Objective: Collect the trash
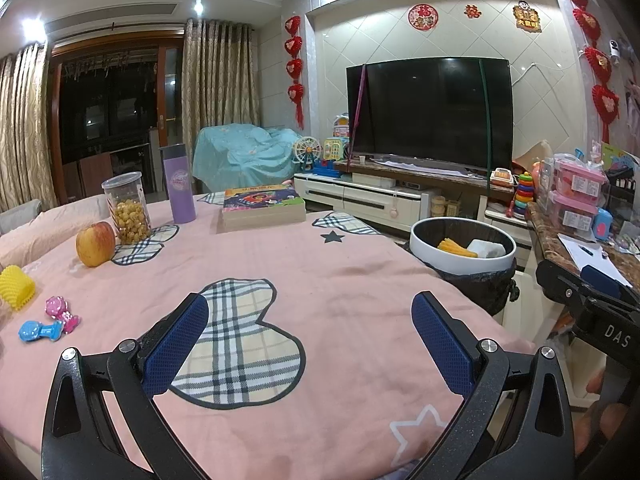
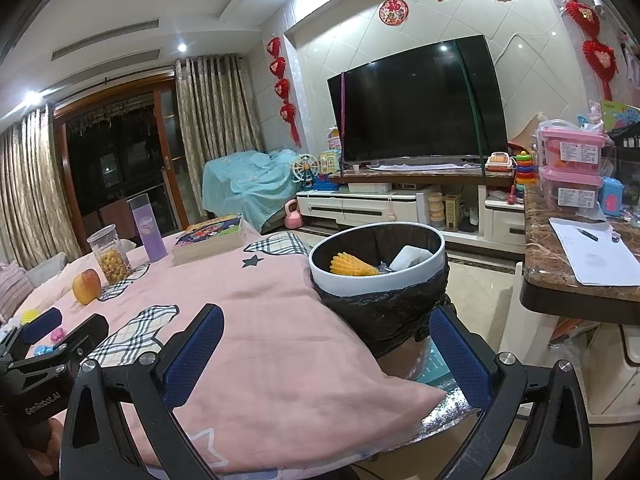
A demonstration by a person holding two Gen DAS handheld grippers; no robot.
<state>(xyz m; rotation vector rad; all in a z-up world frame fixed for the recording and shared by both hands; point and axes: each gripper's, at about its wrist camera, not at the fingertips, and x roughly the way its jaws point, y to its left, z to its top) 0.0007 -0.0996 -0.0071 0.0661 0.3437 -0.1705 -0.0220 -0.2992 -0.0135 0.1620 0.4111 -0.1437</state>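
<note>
bin (image 2: pixel 376 280) btm hidden, box labels (image 2: pixel 576 152) unreadable

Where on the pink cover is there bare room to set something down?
Free: the wide middle between the book stack and the left tongs, running right to the bin. Crowded: left edge, by apple, jar and toys.

Pink plaid-patched blanket (image 1: pixel 340 280), white-rimmed bin (image 1: pixel 460 262)

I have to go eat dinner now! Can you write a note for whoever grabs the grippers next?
Left gripper: open, empty, over the pink cloth.
Right gripper: open, empty, near the trash bin.
Done: a yellow ridged piece and a white piece lie in the bin.
Possibly left: yellow spiky thing, pink toy and blue toy at the left edge; check whether they are trash.
</note>
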